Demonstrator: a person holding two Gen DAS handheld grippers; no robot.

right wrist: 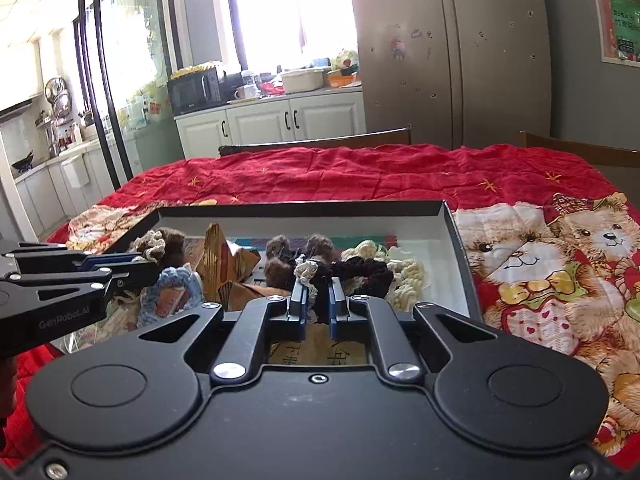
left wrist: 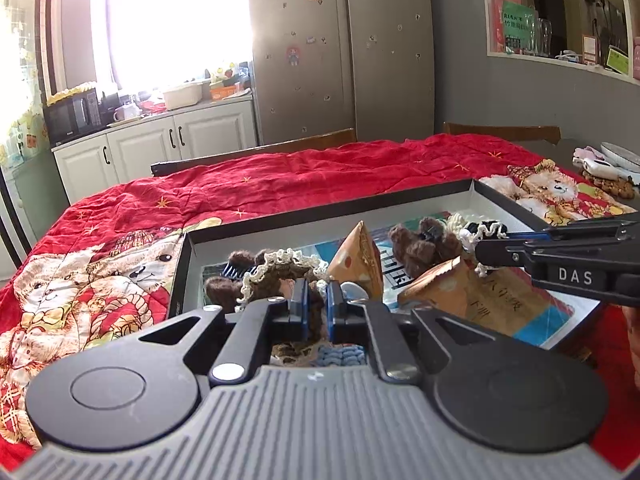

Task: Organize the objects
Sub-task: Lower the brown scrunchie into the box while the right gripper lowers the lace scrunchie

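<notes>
- Left wrist view: the left gripper (left wrist: 317,304) sits at lower centre with its blue pads drawn nearly together, a narrow gap between them. Brown crocheted yarn shows in and behind that gap; whether it is actually pinched I cannot tell.
- The box (left wrist: 320,208), a shallow black tray with a white inside, lies across the middle of the frame on the red bear-print quilt (left wrist: 280,176).
- Inside the box are a brown-and-cream crocheted piece (left wrist: 276,270) at lower centre, a folded paper wedge (left wrist: 358,256) just right of it, a brown knitted bear shape (left wrist: 424,250), and a tan printed paper packet (left wrist: 472,292) at right.
- The right gripper (left wrist: 492,254) reaches in from the right edge, its tips among the cream and black yarn.
- To do this step well, each tool should probably settle on one item alone, since the soft pieces overlap and may drag neighbours.
- Right wrist view: the right gripper's jaws are pressed nearly shut at lower centre, around a black-and-cream crocheted piece (right wrist: 352,272); a firm hold is not certain.
- The left gripper enters from the left edge beside a blue crocheted piece (right wrist: 176,288).
- Cream yarn (right wrist: 404,276) lies near the box's right wall.
</notes>
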